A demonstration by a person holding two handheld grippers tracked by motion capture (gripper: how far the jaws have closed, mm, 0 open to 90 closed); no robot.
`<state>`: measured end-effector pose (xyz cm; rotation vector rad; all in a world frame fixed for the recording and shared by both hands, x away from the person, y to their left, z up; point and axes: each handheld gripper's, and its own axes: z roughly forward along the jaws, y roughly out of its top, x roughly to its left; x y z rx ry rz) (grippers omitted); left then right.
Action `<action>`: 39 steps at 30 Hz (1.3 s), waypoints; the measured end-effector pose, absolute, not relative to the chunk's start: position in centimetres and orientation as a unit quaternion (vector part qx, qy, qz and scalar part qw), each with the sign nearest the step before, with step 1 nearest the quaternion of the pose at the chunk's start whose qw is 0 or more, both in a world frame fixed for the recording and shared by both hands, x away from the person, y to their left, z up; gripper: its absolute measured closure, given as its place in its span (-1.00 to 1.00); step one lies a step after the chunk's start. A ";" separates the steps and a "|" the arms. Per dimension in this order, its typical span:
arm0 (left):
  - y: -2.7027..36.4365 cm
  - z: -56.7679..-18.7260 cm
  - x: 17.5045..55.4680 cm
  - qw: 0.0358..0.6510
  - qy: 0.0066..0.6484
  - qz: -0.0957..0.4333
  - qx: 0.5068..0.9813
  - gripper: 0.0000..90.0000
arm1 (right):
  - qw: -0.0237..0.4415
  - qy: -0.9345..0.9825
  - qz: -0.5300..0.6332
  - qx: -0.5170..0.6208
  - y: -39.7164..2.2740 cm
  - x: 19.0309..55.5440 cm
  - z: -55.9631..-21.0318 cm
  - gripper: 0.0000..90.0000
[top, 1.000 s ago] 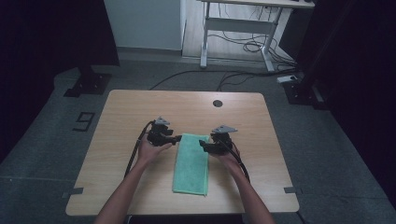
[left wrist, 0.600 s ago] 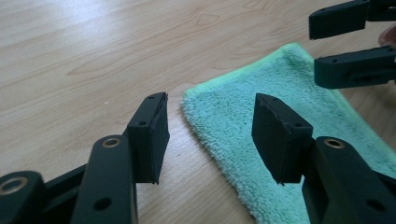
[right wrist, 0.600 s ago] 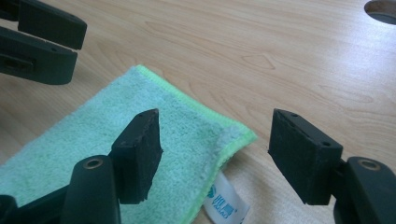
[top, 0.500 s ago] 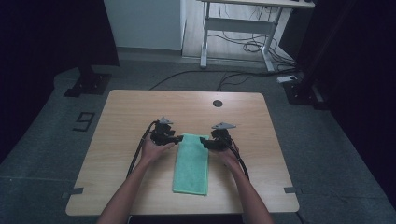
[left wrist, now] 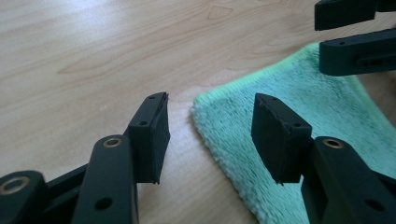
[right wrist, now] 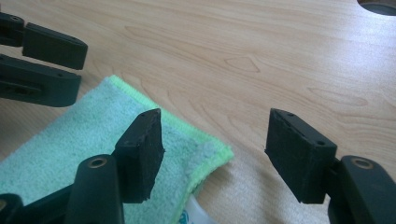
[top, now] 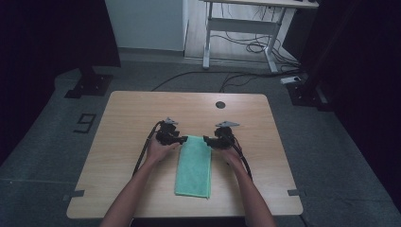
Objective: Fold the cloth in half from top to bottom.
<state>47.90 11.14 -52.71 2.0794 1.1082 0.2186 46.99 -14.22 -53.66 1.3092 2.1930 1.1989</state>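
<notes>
1. Green terry towel (top: 194,165): soft, light and limp by the look of it; it should sag once lifted, so the two far corners look the best hold.
2. It is folded into a long strip with a brighter hem, flat on the wooden table (top: 123,118), near the front edge.
3. Left gripper (left wrist: 210,135) and right gripper (right wrist: 212,149) both have their jaws apart, each straddling a far corner, nothing clamped.

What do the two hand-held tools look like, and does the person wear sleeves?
Both are black. The left tool and right tool each carry a grey three-cornered plate on top and trail a black cable. Their jaws end in flat, dark rectangular pads. The forearms are bare, without sleeves.
</notes>
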 end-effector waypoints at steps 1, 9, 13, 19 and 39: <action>11.1 -52.8 48.2 0.377 0.438 0.087 0.812 0.05 | 0.157 0.769 0.418 0.458 -14.3 47.1 -53.9 -0.17; 11.0 -53.8 48.7 0.365 0.445 0.085 0.814 0.07 | 0.153 0.771 0.411 0.463 -14.3 47.7 -54.7 -0.14; 10.9 -54.0 48.8 0.370 0.443 0.089 0.812 0.12 | 0.160 0.775 0.403 0.459 -14.0 47.8 -55.0 -0.12; 10.5 -54.0 48.6 0.373 0.438 0.087 0.814 0.15 | 0.164 0.785 0.393 0.451 -13.7 47.7 -55.1 -0.09; 10.3 -54.5 48.2 0.389 0.424 0.068 0.815 0.83 | 0.145 0.796 0.410 0.421 -13.3 47.7 -55.2 0.71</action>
